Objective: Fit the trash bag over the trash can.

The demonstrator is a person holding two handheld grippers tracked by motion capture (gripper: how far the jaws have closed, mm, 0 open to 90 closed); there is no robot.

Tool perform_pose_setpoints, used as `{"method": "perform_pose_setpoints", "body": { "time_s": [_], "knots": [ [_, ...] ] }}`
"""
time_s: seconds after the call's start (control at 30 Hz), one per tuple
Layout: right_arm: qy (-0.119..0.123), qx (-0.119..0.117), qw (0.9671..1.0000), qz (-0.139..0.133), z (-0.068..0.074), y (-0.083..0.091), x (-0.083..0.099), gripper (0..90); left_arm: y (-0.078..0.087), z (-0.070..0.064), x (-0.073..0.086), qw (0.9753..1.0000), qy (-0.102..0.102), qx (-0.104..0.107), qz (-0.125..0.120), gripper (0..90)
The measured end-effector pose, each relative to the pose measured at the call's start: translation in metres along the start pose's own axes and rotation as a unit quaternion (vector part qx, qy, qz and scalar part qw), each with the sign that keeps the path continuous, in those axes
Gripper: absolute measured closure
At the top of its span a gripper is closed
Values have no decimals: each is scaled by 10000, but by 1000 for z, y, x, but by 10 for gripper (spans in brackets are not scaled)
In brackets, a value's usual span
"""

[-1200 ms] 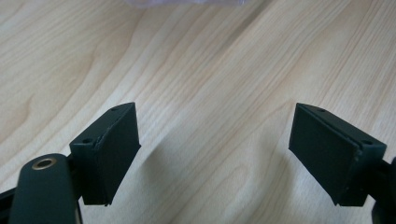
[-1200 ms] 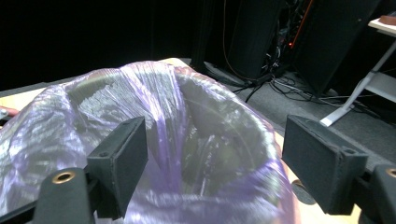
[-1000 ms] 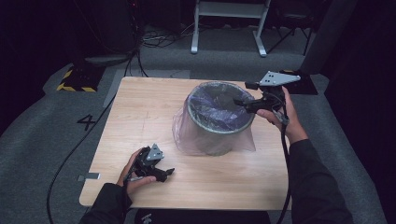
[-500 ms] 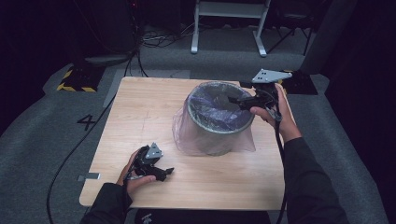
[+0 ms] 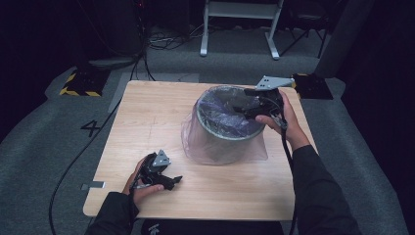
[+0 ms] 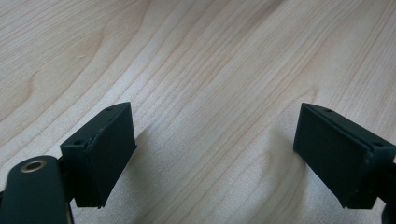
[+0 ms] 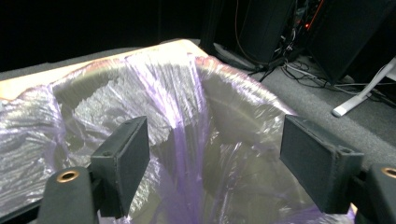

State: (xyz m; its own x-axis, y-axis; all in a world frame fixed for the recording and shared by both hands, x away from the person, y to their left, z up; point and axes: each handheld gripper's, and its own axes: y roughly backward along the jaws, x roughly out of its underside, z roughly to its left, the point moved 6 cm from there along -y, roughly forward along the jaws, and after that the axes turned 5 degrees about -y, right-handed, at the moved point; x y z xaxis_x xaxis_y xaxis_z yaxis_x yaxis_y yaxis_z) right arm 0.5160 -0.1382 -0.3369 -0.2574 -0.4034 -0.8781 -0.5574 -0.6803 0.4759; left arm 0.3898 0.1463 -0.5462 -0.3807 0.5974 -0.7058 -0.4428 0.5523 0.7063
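A: Where is the round grey metal bin [image 5: 226,128] with the thin purple-tinted plastic liner [image 7: 187,140]?

B: It stands on the pale wooden table [image 5: 147,117], right of the table's centre and toward its far edge. The liner drapes over the bin's rim and spreads loosely around the bin's base onto the wood.

A: And your right gripper [image 5: 244,108]?

B: You hold it over the bin's far right rim, pointing in over the mouth. In the right gripper view its own point [image 7: 212,149] lies between two black jaws set wide apart, with nothing between them; the crinkled liner and the bin's inner wall lie below and beyond them. I cannot tell whether the jaws touch the plastic.

A: The left gripper [image 5: 169,180]?

B: It rests low at the near edge of the table, well apart from the bin, to the bin's near left. In the left gripper view [image 6: 215,154] its jaws also stand wide, empty, just above bare wood grain.
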Motion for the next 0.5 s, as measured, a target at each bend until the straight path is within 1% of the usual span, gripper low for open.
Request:
{"method": "perform_pose_setpoints", "body": {
  "time_s": [0.07,0.27,0.4,0.5],
  "knots": [
    [23,-34,9999,121,2,-4,3,238,0,0,0,10000,0,0,0,123],
    [74,-60,9996,253,4,-10,7,235,0,0,0,10000,3,3,1,122],
    [129,-119,9994,286,5,-9,7,235,0,0,0,10000,1,3,0,122],
    [201,-154,9989,406,6,-9,9,235,0,0,0,10000,4,3,1,122]
  ]
}}
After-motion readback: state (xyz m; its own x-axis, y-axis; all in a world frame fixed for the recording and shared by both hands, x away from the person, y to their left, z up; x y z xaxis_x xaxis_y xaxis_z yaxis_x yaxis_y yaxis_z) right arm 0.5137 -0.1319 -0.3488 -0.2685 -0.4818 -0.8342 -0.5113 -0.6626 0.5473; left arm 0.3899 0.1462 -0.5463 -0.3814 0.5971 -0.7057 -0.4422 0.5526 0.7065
